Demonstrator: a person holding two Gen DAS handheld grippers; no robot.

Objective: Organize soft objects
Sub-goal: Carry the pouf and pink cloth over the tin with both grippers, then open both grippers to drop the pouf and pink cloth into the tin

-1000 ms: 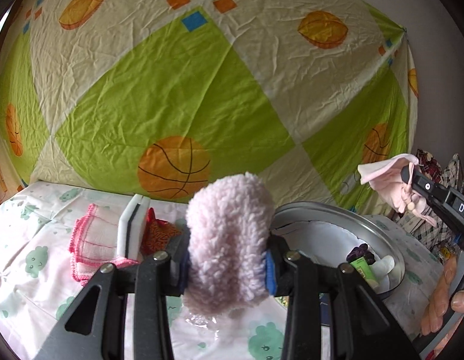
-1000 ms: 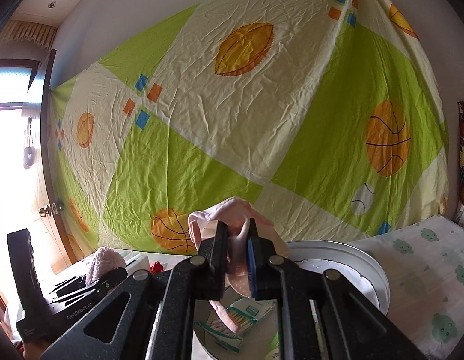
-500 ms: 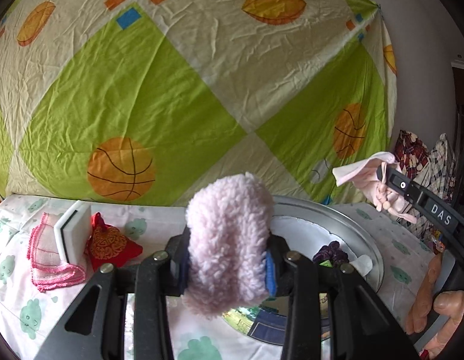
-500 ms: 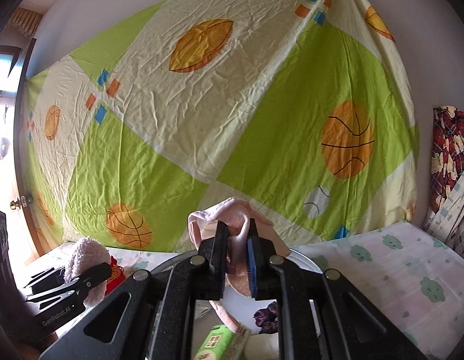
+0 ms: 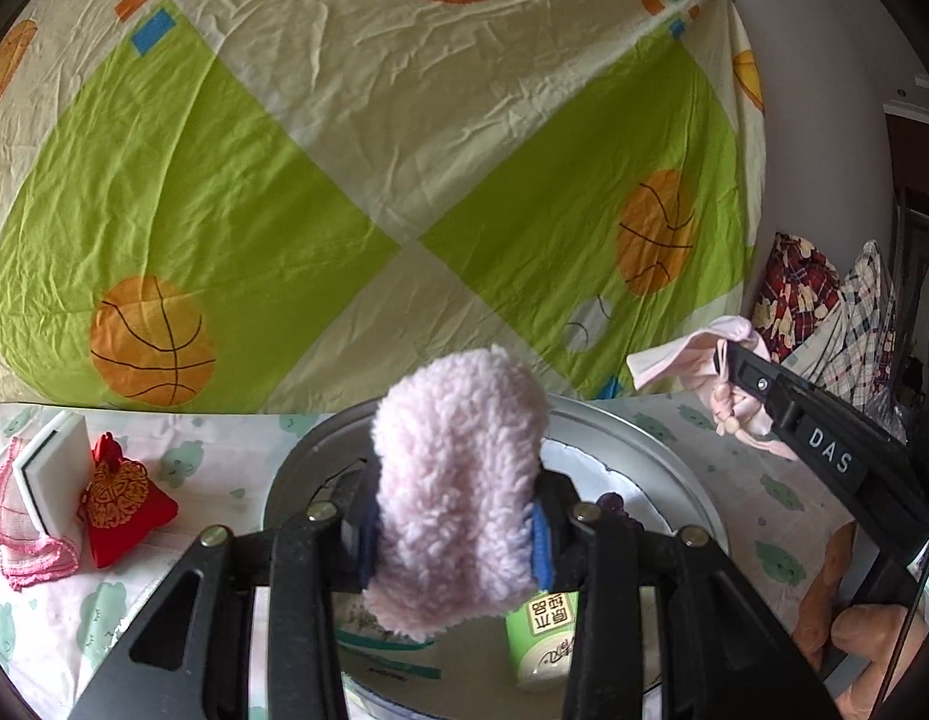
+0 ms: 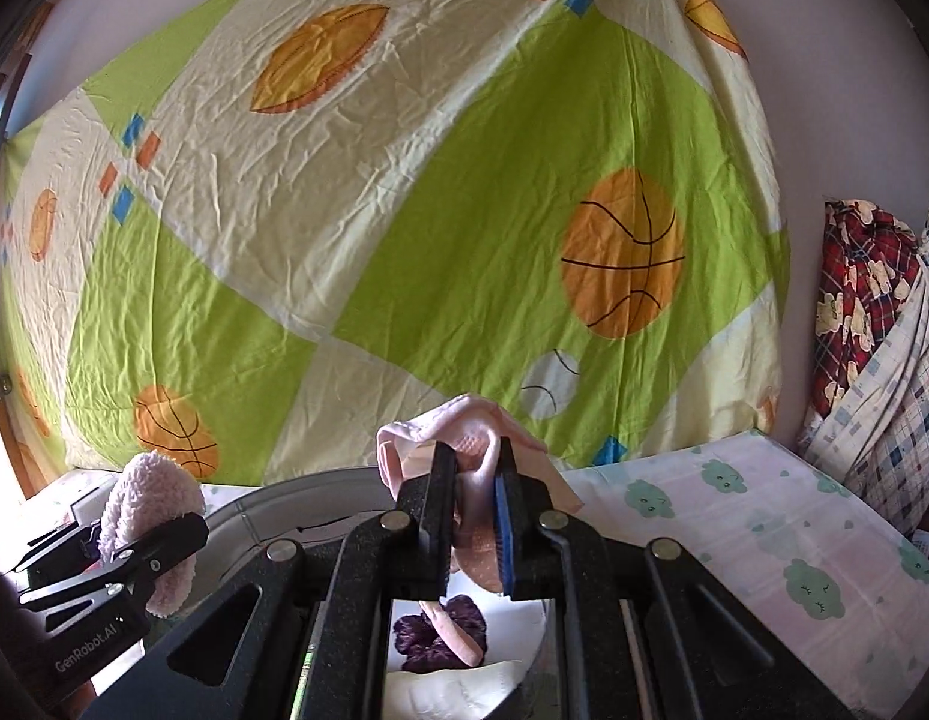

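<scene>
Fleece (image 5: 458,492) sits pinched in the left gripper (image 5: 452,531) above the basin (image 5: 674,468); right gripper (image 6: 473,516) clamps a pink cloth (image 6: 464,426) over it too. Best to lower before letting go, clear of the tube (image 5: 539,636). Only the left view shows sponge (image 5: 50,474) and red pouch (image 5: 125,504) outside.

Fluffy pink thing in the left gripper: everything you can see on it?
The fluffy pink item is pale pink, sherpa-like fleece, an elongated rounded shape standing roughly upright. The left gripper is shut on its middle, squeezing it; top and bottom ends bulge free. It hangs above the metal basin, touching nothing else. The right wrist view shows it from the side.
</scene>
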